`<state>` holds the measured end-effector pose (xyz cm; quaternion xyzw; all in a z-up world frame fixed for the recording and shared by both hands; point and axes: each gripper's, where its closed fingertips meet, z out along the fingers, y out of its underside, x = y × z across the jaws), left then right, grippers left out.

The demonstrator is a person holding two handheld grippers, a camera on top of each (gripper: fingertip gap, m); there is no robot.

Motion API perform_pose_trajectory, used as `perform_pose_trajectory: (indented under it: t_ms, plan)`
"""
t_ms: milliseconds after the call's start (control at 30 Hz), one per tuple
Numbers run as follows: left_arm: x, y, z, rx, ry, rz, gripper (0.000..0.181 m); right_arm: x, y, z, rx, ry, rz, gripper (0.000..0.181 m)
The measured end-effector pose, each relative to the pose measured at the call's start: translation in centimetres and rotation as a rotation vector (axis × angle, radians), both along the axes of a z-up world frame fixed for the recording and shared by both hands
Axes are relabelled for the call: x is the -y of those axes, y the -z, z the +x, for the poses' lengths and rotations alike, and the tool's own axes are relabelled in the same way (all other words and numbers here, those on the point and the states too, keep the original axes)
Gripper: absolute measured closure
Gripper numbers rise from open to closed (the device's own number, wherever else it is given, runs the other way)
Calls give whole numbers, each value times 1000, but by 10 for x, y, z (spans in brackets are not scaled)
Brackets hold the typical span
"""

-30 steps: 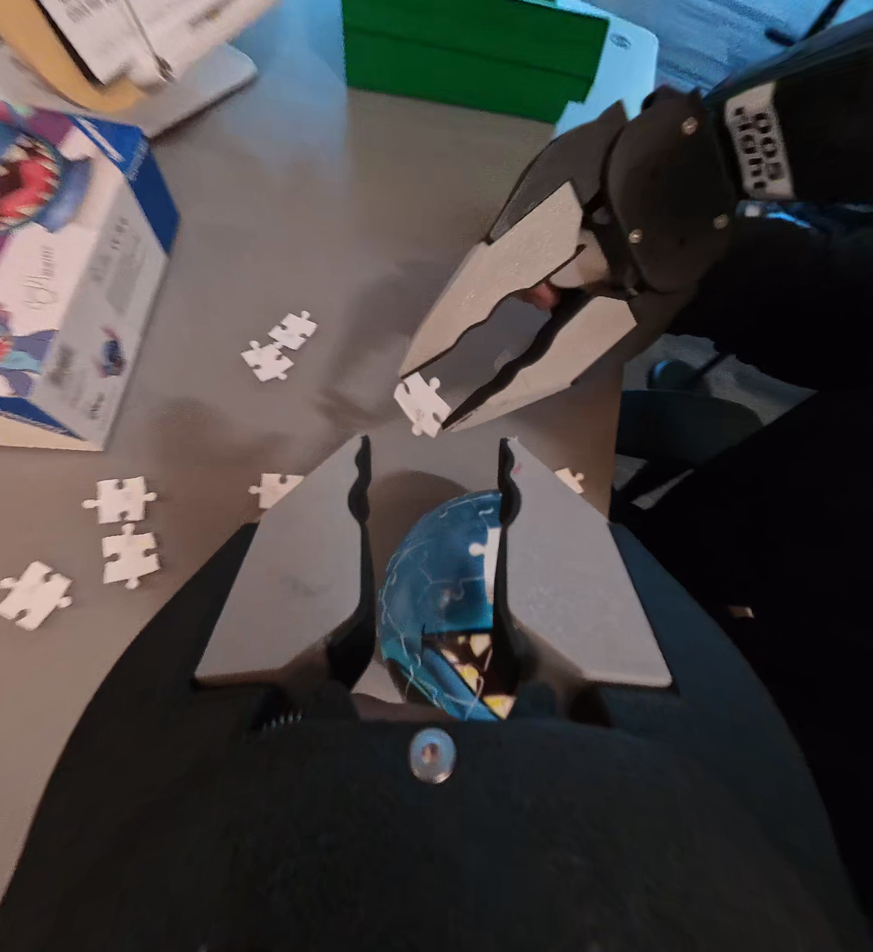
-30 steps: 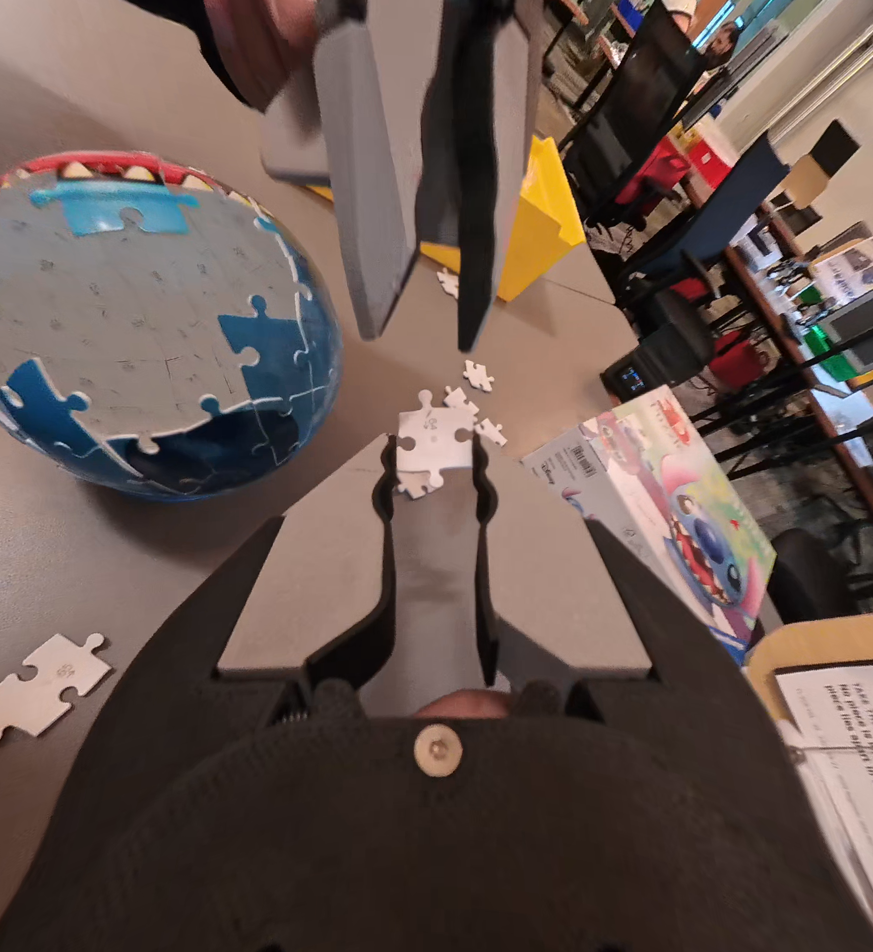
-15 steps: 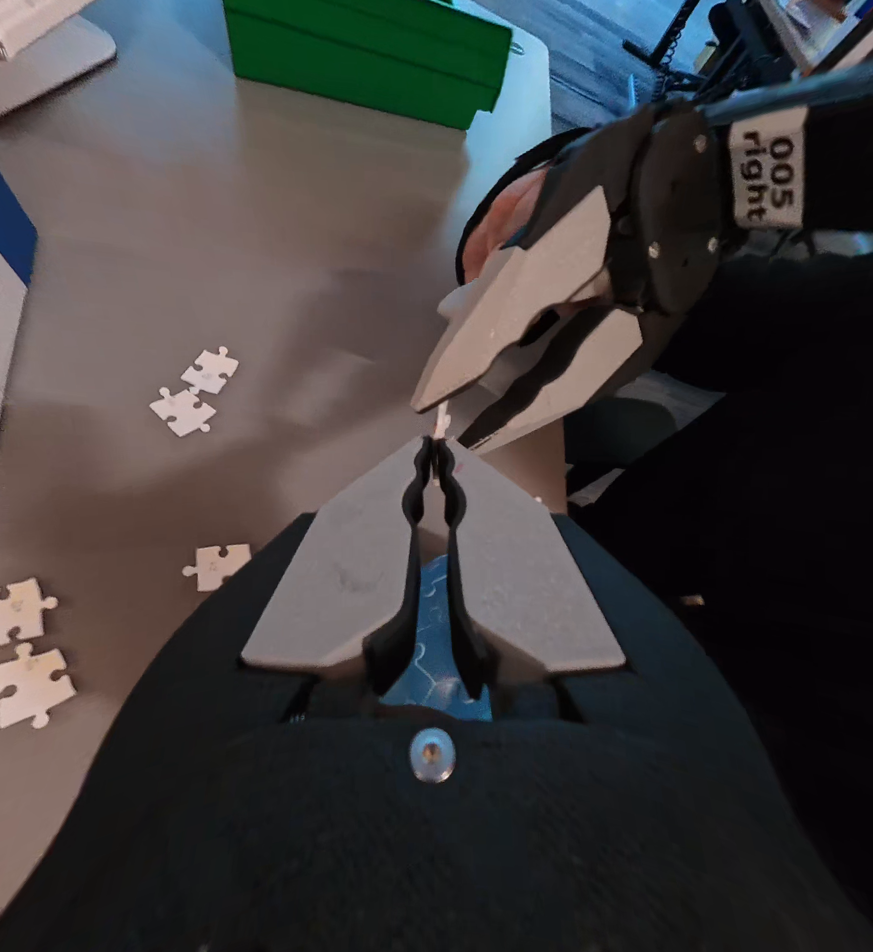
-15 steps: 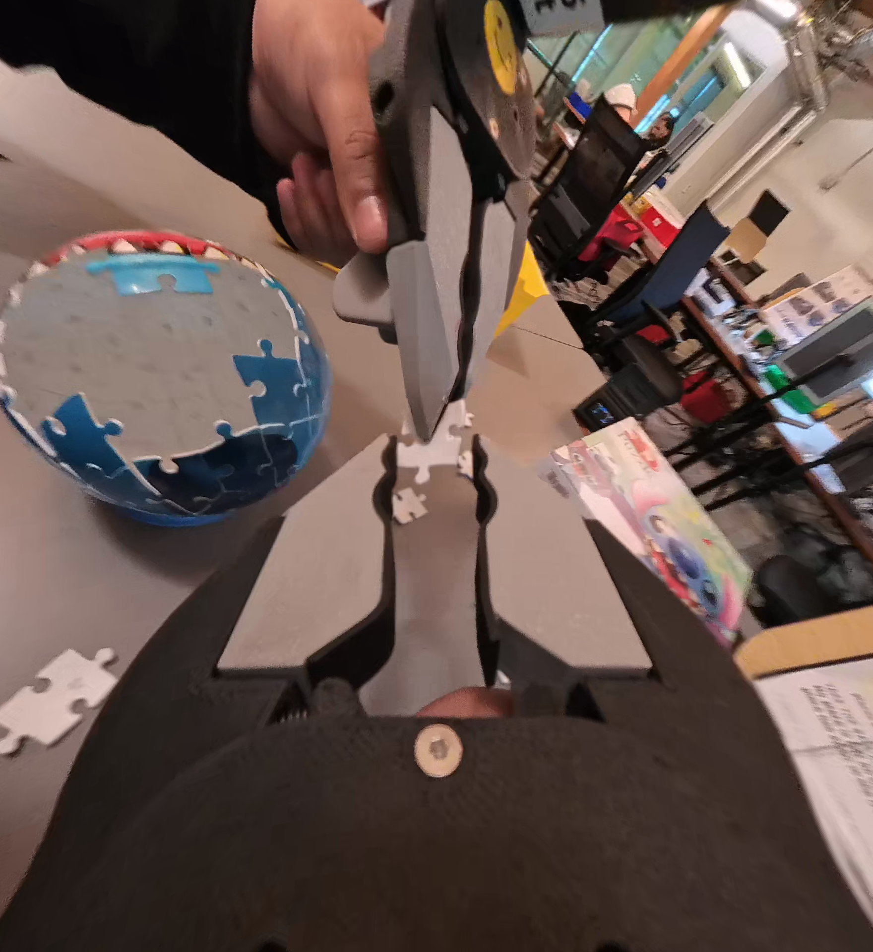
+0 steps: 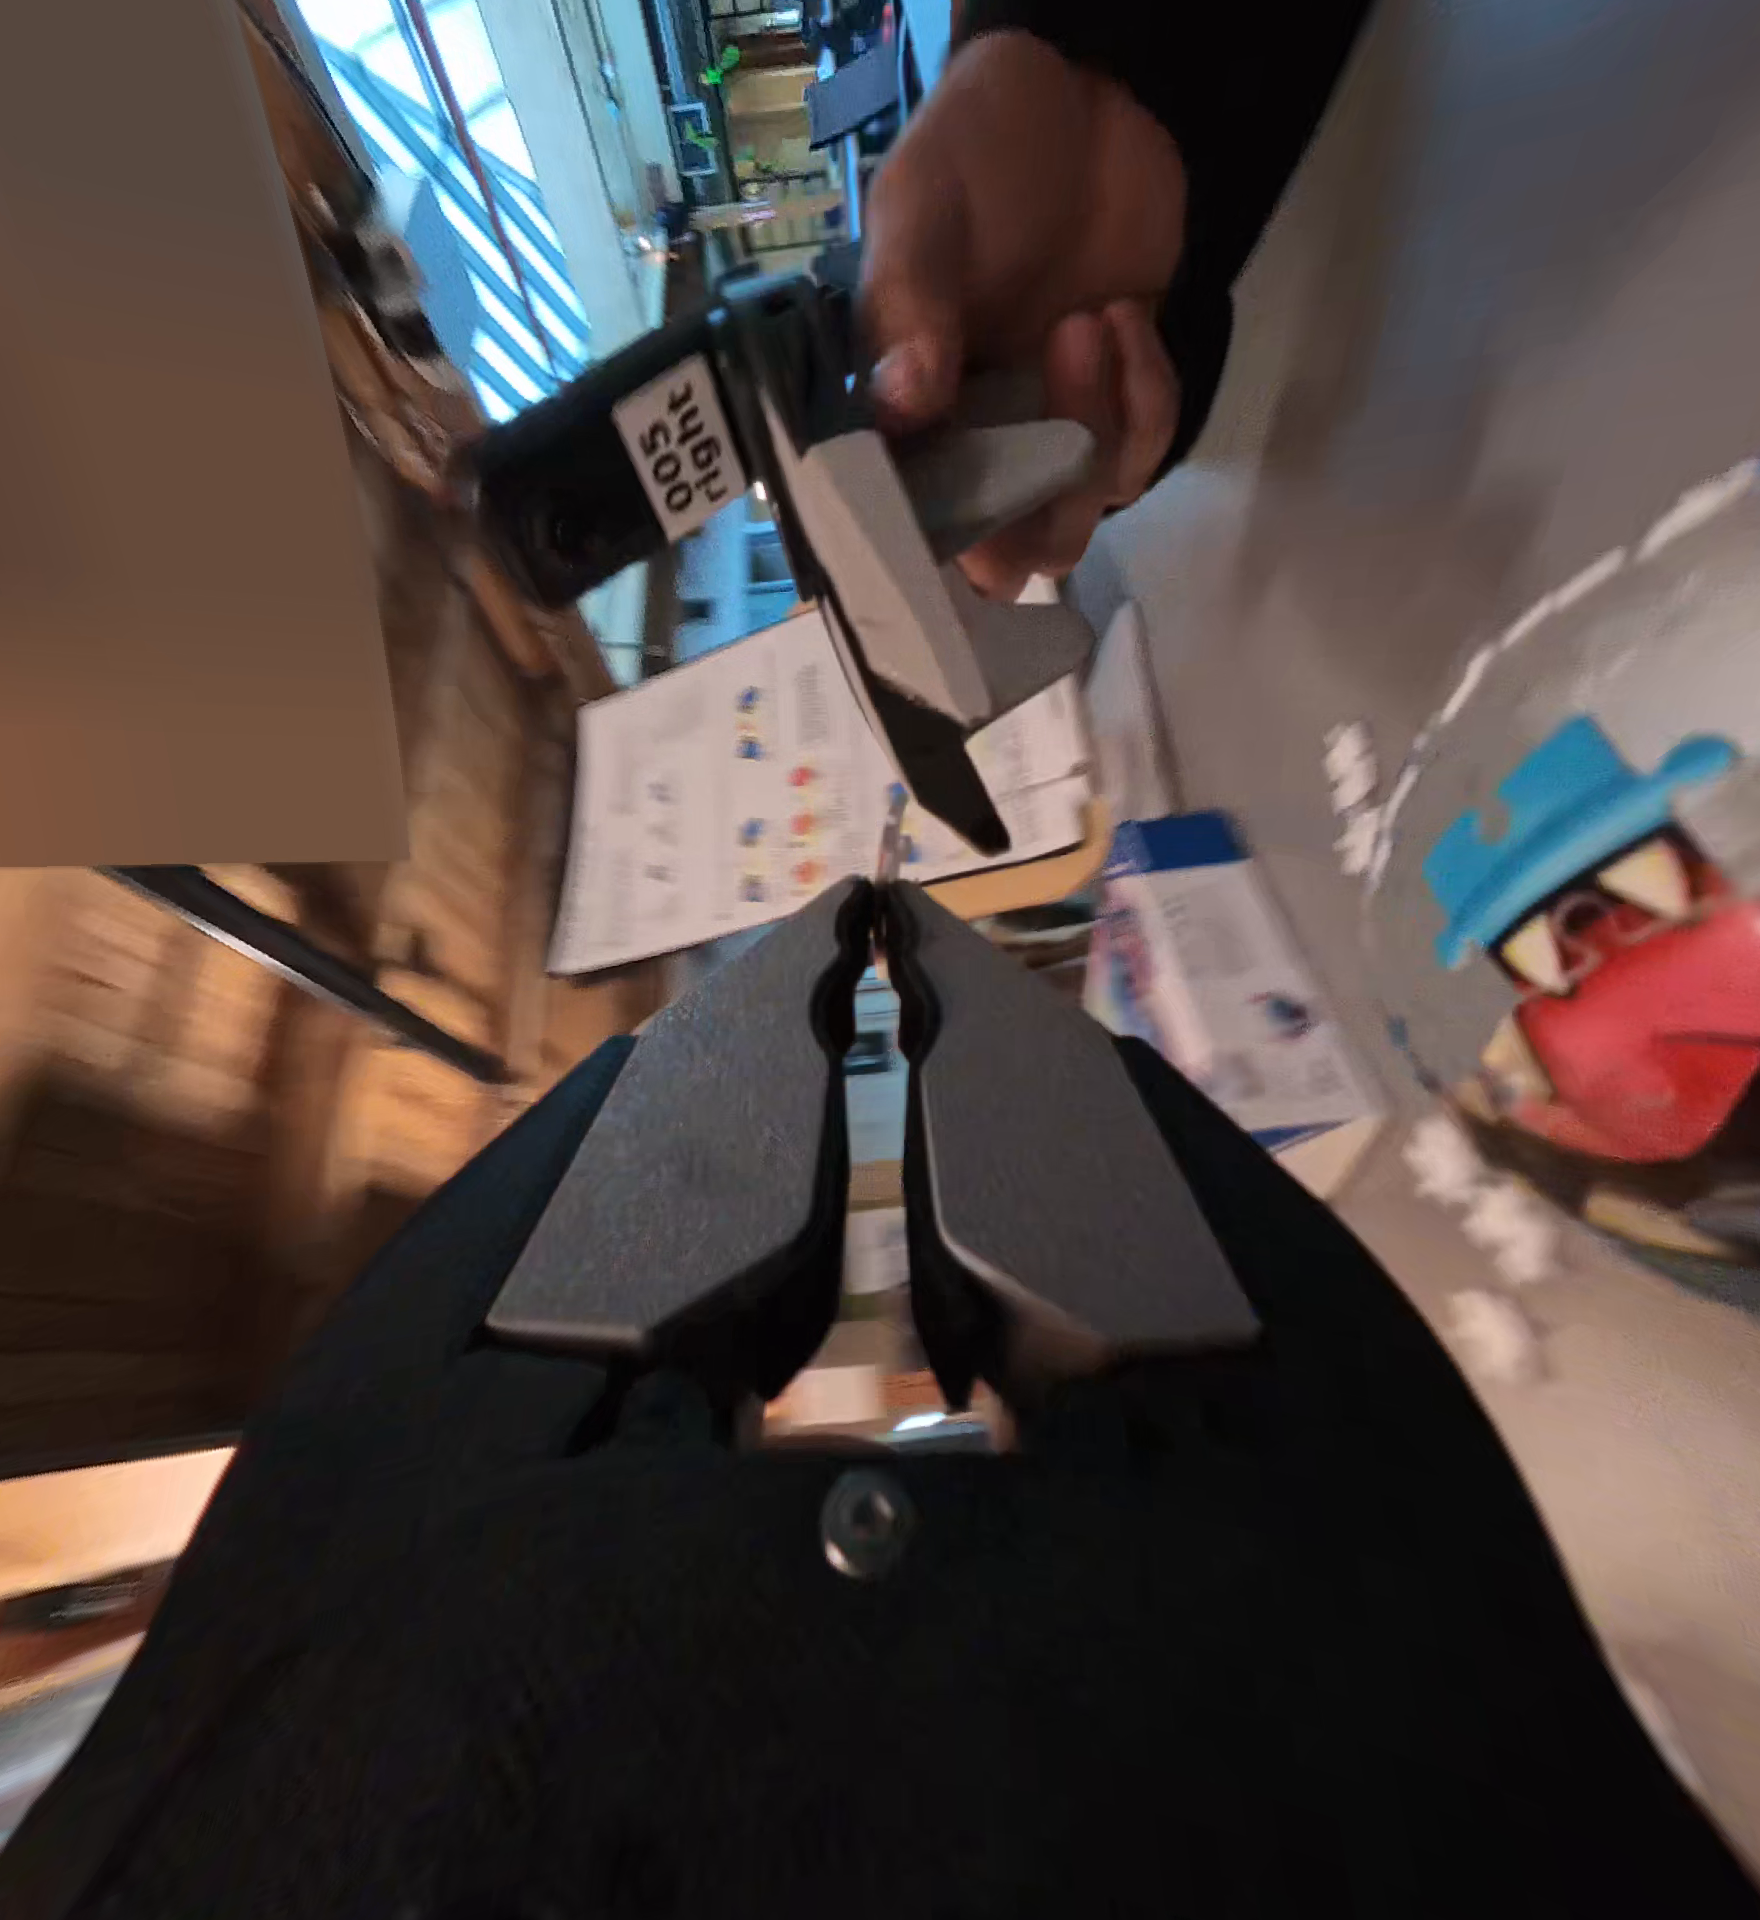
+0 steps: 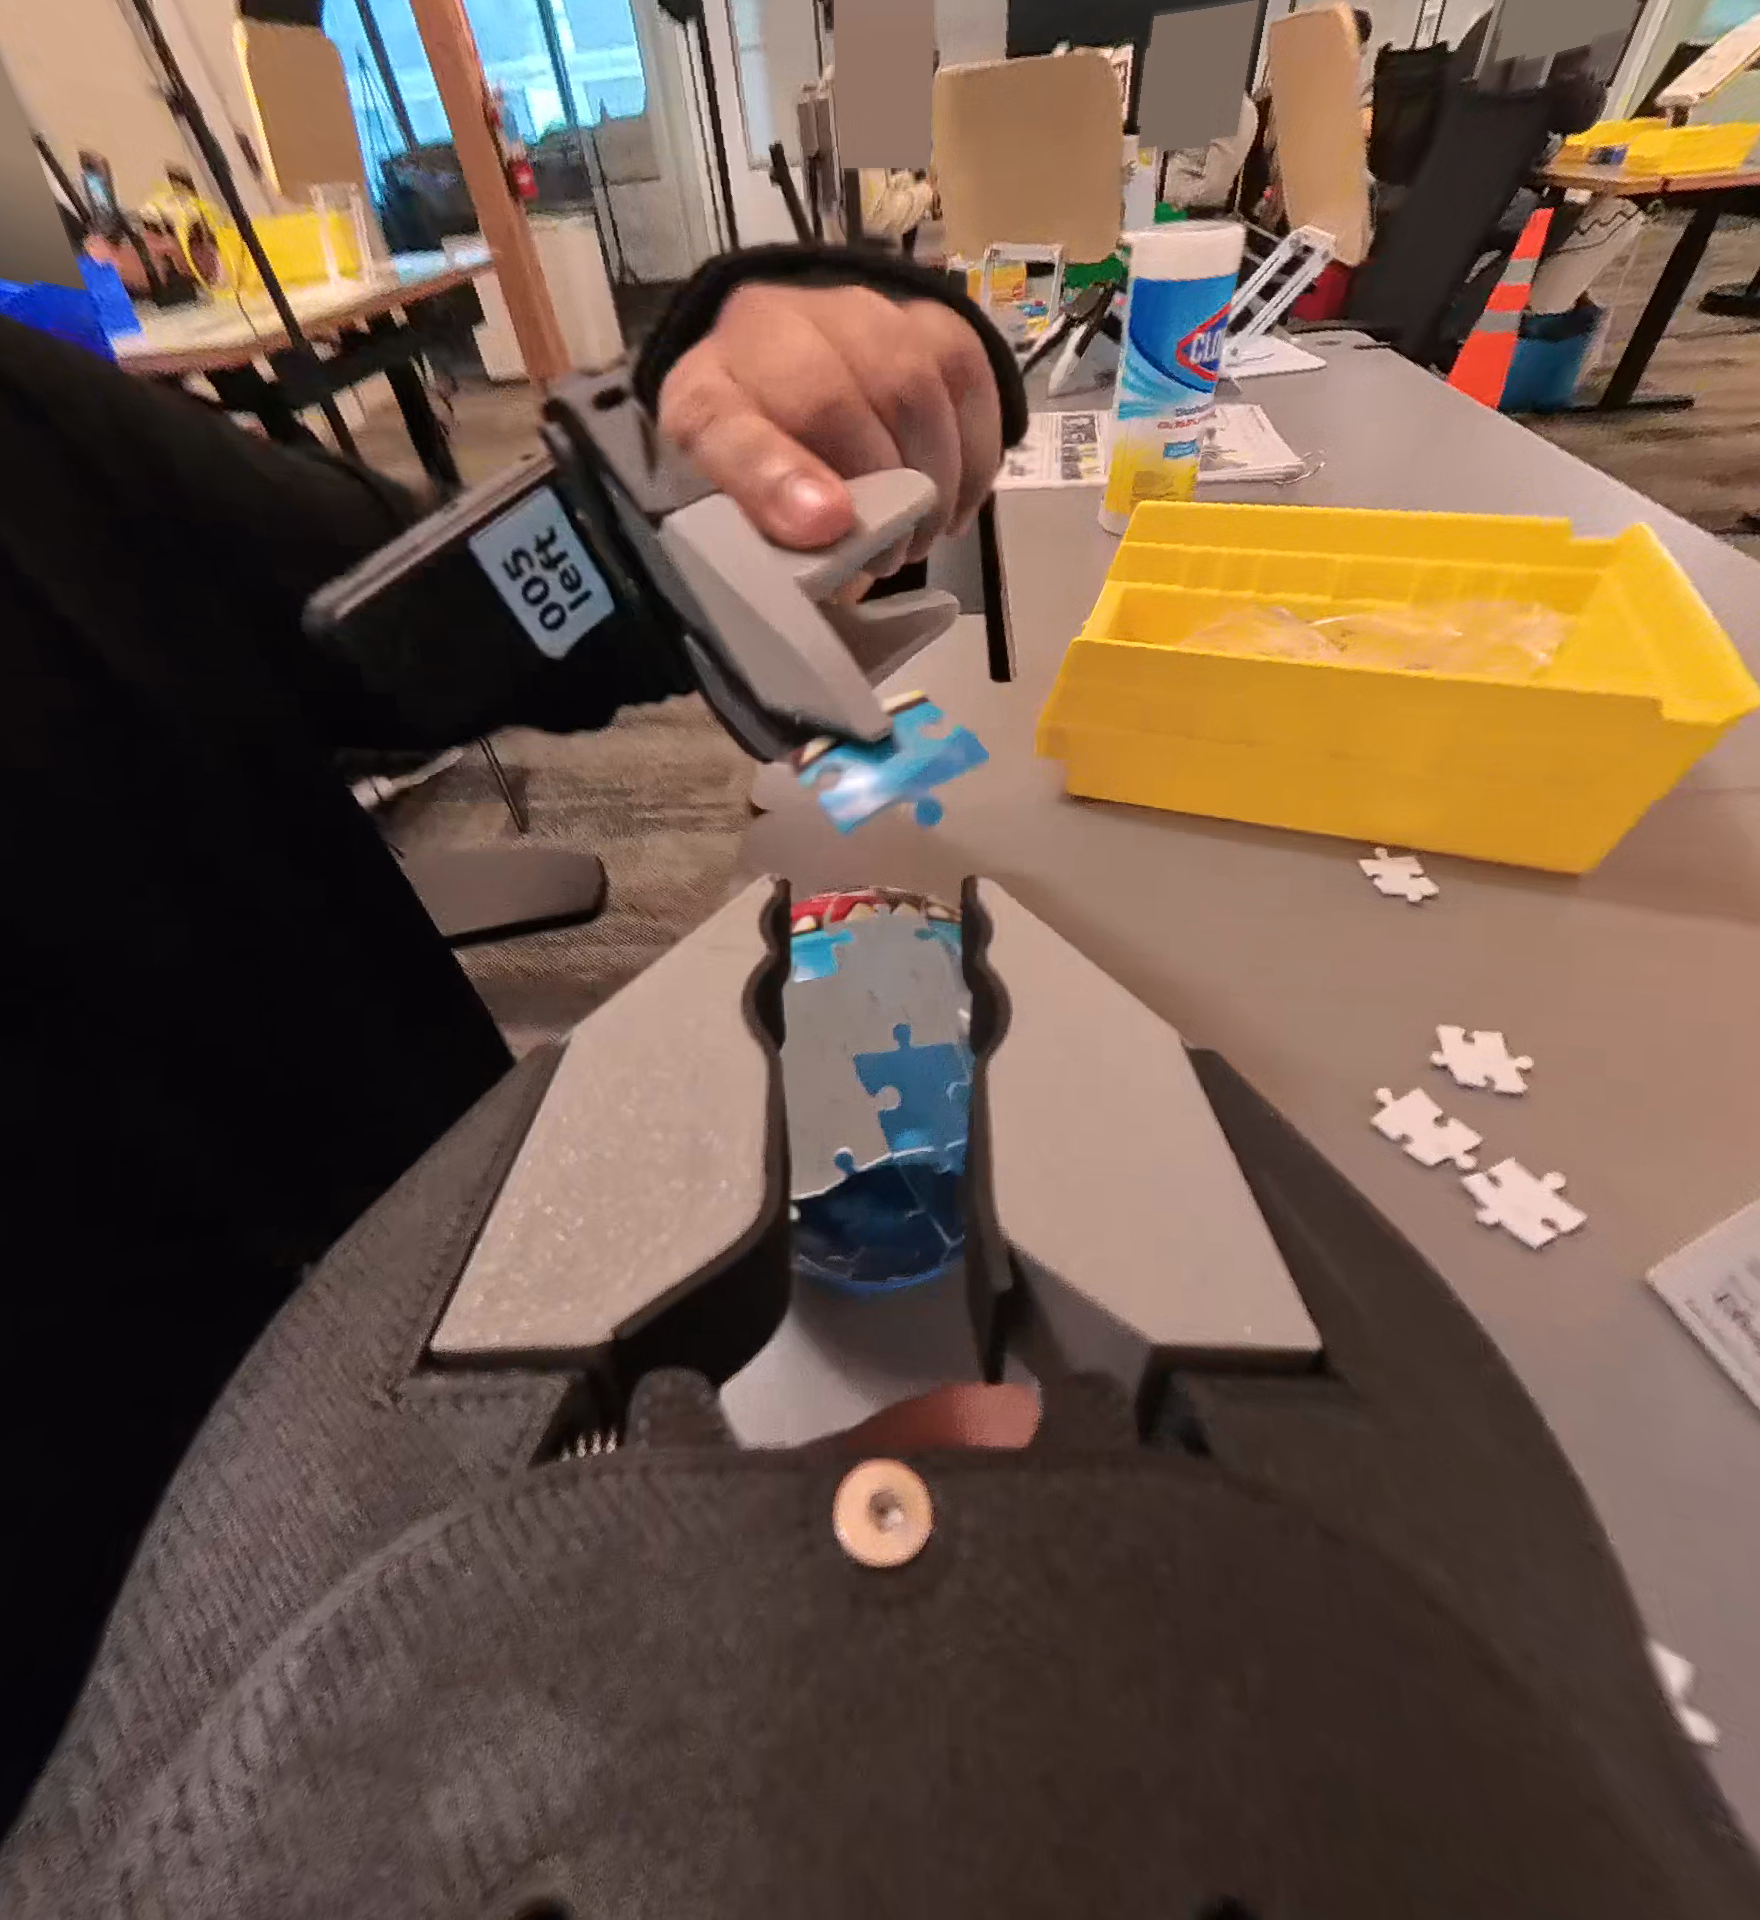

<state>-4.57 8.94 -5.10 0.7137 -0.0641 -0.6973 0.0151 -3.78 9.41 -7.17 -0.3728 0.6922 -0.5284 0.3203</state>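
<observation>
The grey tabletop (image 6: 1271, 987) spreads under both my tongs, with a yellow bin (image 6: 1375, 748) beyond my right tongs (image 6: 871, 894) to the right. Those stand parted and empty, and the half-built puzzle ball (image 6: 886, 1060) shows between their fingers, lower down. My left tongs (image 6: 834, 743) hang just ahead, above the ball, pinching a blue puzzle piece (image 6: 897, 774) by its edge. White pieces (image 6: 1478, 1143) lie scattered to the right.

Left tool (image 6: 834, 743) pinches its tips nearly together; right tool (image 6: 871, 904) hangs parted, both hand-held.
</observation>
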Motion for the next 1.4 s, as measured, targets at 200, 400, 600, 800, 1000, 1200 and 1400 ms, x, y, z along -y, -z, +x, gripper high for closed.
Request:
perform_pose_trajectory:
  t_ms: [200,400,600,800,1000,1200,1400]
  plan:
    - [-15,4,15,-86,74,-222,181,-1,-7,14,-184,-4,-164,147]
    - [-17,6,21,-88,106,-172,181,-6,-13,25,-252,-40,-250,145]
    - [-14,11,24,-81,111,-128,181,-9,-10,31,-284,-73,-262,161]
    - [-14,14,29,-79,116,-103,181,-5,-4,31,-330,-78,-262,150]
    - [-20,12,31,-90,137,-108,181,-6,-4,32,-319,-100,-254,150]
    - [-20,14,32,-92,148,-105,181,-9,-2,32,-331,-123,-260,151]
    - [-21,15,32,-102,156,-109,181,-11,-2,33,-328,-147,-252,151]
